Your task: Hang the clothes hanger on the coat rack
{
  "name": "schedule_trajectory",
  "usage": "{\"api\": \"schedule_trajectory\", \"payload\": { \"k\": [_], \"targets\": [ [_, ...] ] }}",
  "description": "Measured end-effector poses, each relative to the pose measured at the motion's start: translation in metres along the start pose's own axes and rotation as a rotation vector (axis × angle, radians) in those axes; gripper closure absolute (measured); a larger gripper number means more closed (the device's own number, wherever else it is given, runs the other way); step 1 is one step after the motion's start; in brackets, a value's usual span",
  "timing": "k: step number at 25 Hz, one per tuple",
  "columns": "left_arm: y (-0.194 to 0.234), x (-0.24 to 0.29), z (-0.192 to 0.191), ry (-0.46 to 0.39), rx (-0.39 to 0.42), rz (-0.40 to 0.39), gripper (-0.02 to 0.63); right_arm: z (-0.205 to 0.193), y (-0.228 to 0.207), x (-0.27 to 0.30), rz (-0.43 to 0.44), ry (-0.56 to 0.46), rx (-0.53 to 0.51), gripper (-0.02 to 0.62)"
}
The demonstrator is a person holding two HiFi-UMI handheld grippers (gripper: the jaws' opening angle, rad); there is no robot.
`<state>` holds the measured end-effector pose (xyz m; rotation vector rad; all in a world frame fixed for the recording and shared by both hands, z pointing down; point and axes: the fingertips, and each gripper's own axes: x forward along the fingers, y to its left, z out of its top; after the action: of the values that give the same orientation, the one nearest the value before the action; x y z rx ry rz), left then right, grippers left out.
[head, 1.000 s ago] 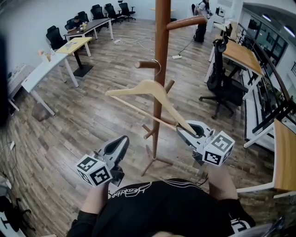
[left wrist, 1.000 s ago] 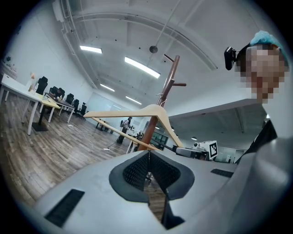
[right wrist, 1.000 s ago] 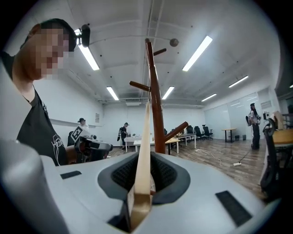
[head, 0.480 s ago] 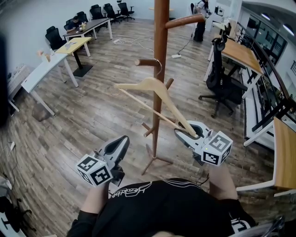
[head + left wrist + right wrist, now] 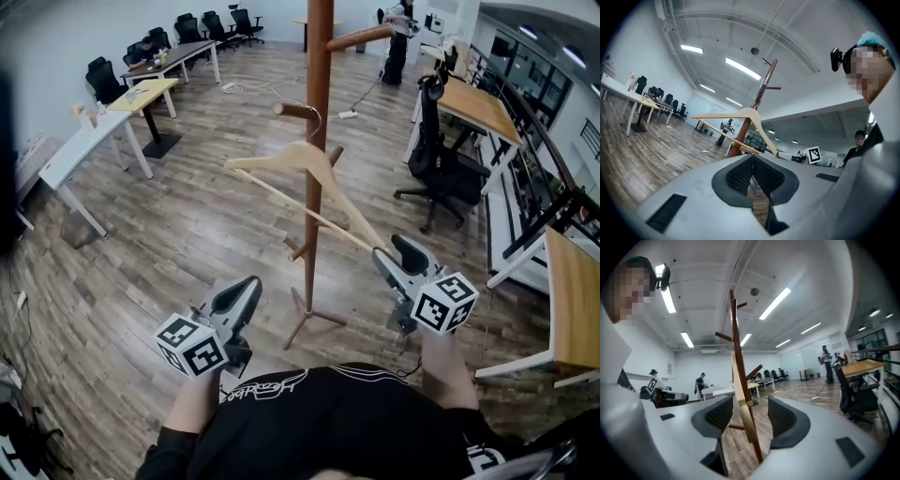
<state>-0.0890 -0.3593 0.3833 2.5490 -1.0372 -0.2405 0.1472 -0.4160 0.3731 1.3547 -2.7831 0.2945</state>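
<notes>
A pale wooden hanger (image 5: 302, 159) hangs tilted, with its metal hook over a short peg (image 5: 292, 110) of the brown coat rack (image 5: 318, 84). The hanger's low right end lies between the jaws of my right gripper (image 5: 396, 255), which are opening. In the right gripper view the hanger (image 5: 743, 414) passes through the wide gap, clear of both pads. My left gripper (image 5: 244, 289) is shut and empty at the lower left, away from the rack. From the left gripper view the hanger (image 5: 740, 115) and coat rack (image 5: 763, 91) are ahead.
The rack's splayed feet (image 5: 309, 323) stand on the wood floor just ahead of me. An office chair (image 5: 436, 159) and a desk (image 5: 478, 105) are to the right, and white tables (image 5: 80, 145) to the left. People stand far off in the room.
The right gripper's jaws have opened off the hanger's right end and drawn slightly right. The hanger now rests by its hook on the peg. The left gripper looks unchanged.
</notes>
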Motion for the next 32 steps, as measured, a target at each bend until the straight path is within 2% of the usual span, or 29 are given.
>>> {"api": "schedule_trajectory", "payload": {
  "k": [1, 3, 9, 12, 15, 18, 24, 32],
  "targets": [
    [-0.004, -0.004, -0.002, 0.001, -0.001, -0.004, 0.597, 0.004, -0.003, -0.01, -0.04, -0.033, 0.016, 0.353],
    [-0.012, -0.012, -0.006, 0.003, -0.003, -0.017, 0.597, 0.01, 0.002, -0.028, -0.07, -0.076, 0.041, 0.353],
    [-0.04, -0.041, -0.017, 0.003, -0.009, -0.063, 0.597, -0.003, 0.052, -0.07, -0.056, -0.085, 0.043, 0.354],
    [-0.055, -0.058, -0.024, 0.005, -0.004, -0.094, 0.597, -0.018, 0.089, -0.086, 0.008, -0.071, 0.055, 0.375],
    [-0.07, -0.076, -0.031, 0.01, -0.005, -0.118, 0.597, -0.034, 0.128, -0.099, 0.075, -0.048, 0.051, 0.472],
    [-0.083, -0.091, -0.037, 0.015, -0.011, -0.131, 0.597, -0.049, 0.164, -0.111, 0.143, -0.022, 0.05, 0.528],
    [-0.1, -0.112, -0.052, 0.035, -0.014, -0.166, 0.597, -0.08, 0.224, -0.125, 0.283, 0.031, 0.101, 0.548],
    [-0.111, -0.121, -0.068, 0.058, -0.033, -0.194, 0.597, -0.103, 0.248, -0.132, 0.305, 0.077, 0.115, 0.557]
  ]
}}
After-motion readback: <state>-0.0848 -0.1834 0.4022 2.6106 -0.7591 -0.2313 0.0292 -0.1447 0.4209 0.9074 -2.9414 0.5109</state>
